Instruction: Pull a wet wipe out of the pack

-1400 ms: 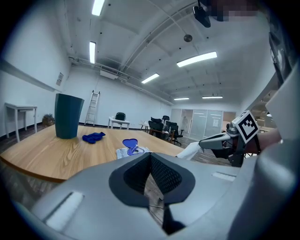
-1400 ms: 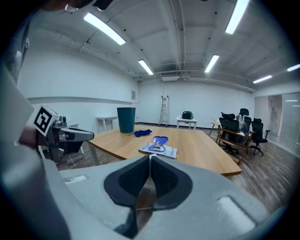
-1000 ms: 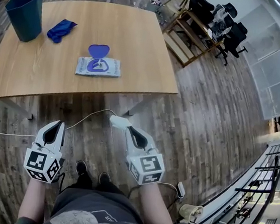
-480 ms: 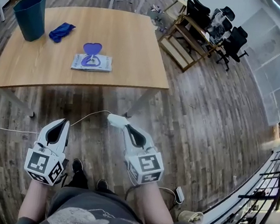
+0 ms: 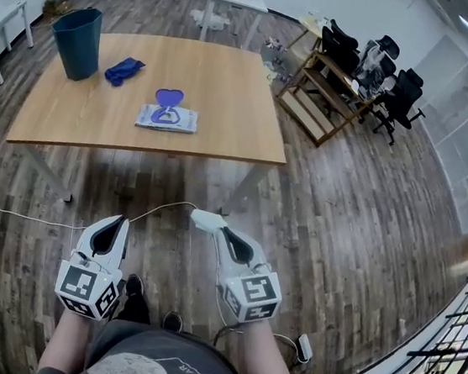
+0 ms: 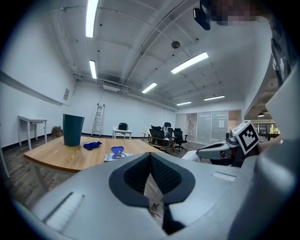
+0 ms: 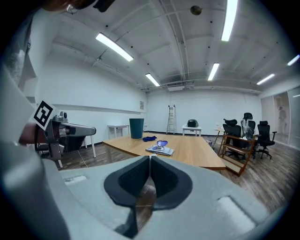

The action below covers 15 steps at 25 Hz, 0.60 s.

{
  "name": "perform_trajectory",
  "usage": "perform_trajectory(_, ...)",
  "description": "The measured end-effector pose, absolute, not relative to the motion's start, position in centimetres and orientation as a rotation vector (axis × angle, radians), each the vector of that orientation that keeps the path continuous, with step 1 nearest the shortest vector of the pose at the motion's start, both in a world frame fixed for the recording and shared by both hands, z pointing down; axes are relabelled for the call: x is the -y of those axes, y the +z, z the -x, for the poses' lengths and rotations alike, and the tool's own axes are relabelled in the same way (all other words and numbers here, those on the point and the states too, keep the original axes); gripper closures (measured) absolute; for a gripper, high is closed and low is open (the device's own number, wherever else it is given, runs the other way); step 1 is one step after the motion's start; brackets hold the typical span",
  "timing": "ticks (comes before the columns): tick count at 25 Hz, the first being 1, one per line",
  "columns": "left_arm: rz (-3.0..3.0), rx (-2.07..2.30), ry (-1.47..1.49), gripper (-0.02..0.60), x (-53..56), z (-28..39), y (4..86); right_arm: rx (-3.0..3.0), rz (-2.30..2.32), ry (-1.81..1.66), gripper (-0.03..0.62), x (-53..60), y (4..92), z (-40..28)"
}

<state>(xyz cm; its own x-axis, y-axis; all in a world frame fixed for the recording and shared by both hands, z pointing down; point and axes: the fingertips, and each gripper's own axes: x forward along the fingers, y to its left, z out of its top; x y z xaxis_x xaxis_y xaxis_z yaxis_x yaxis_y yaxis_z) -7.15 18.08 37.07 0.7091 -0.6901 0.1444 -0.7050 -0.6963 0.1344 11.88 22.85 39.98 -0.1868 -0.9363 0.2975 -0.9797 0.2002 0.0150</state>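
jaws first. head view: left gripper point(image 5: 117, 222) and right gripper point(image 5: 205, 219) are held low over the wood floor point(image 5: 338, 237), short of the tabletop point(image 5: 229, 88). wet wipe pack point(image 5: 167, 119) lies mid-tabletop with its blue lid point(image 5: 169, 98) flipped up, well apart from both grippers. left gripper view: jaws pressed together, nothing between them; pack ahead, left of centre. right gripper view: jaws closed, empty; pack ahead on the tabletop.

Print on pack point(image 5: 167, 119) illegibly small
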Motion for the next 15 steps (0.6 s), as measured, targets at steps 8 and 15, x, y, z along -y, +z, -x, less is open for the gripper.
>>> perform_trajectory(8, -2.723, 1.164, 0.111, 0.563, -20.8, 6.9, 37.2, 2.245, -1.809, 0.241, 0.588, -25.6, 40.1, -12.4)
perform_trajectory(15, -2.717, 1.182, 0.117, 0.563, -22.4, 7.2, 37.4, 2.246, -1.796, 0.223, 0.588, -27.1, 40.0, -12.2)
